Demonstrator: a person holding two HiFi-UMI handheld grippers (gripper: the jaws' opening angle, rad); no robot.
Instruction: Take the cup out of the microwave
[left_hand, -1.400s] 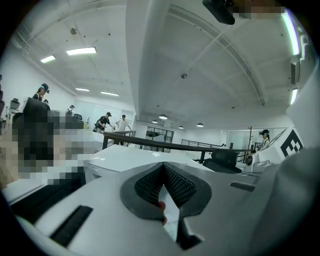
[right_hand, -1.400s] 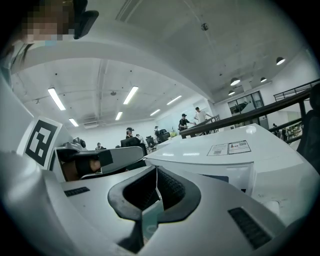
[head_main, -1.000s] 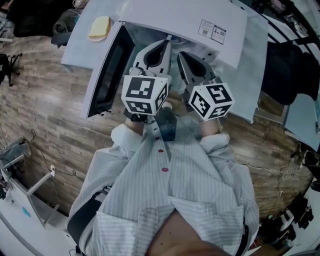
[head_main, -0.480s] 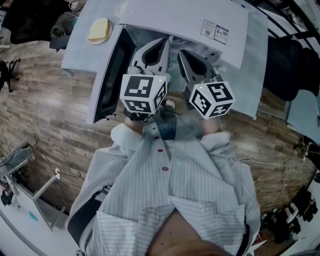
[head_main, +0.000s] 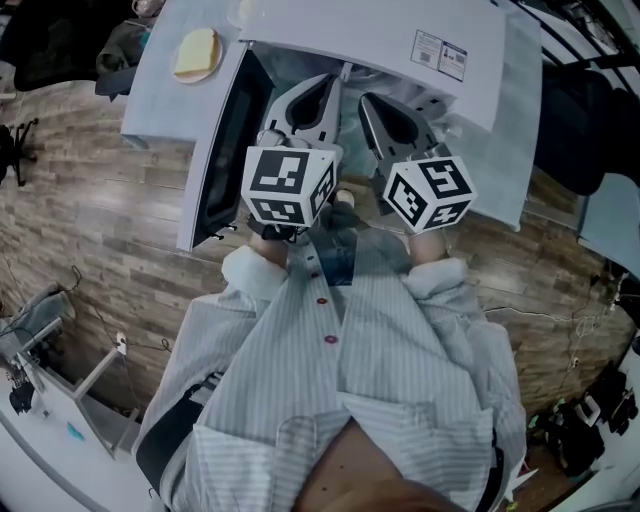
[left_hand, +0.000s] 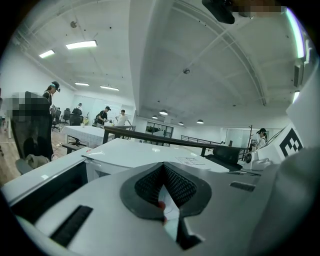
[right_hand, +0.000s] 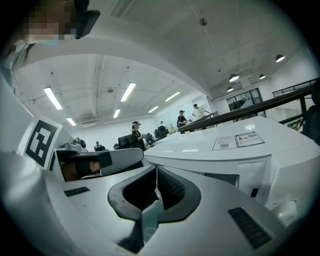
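Note:
The white microwave (head_main: 370, 35) stands on a white table, its door (head_main: 225, 140) swung open to the left. I find no cup in any view; the oven's inside is hidden behind my grippers. My left gripper (head_main: 328, 88) and right gripper (head_main: 368, 102) sit side by side in front of the opening, pointing at it. In the left gripper view the left gripper (left_hand: 163, 170) has its pads together with nothing held, and the microwave top (left_hand: 150, 152) lies just beyond. In the right gripper view the right gripper (right_hand: 156, 172) is likewise shut and empty, beside the microwave (right_hand: 225, 150).
A yellow sponge-like piece (head_main: 197, 55) lies on the table (head_main: 150, 95) left of the microwave. Dark chairs (head_main: 580, 110) stand at the right. The floor (head_main: 90, 220) is wood plank. People (left_hand: 50, 100) stand far off in the room.

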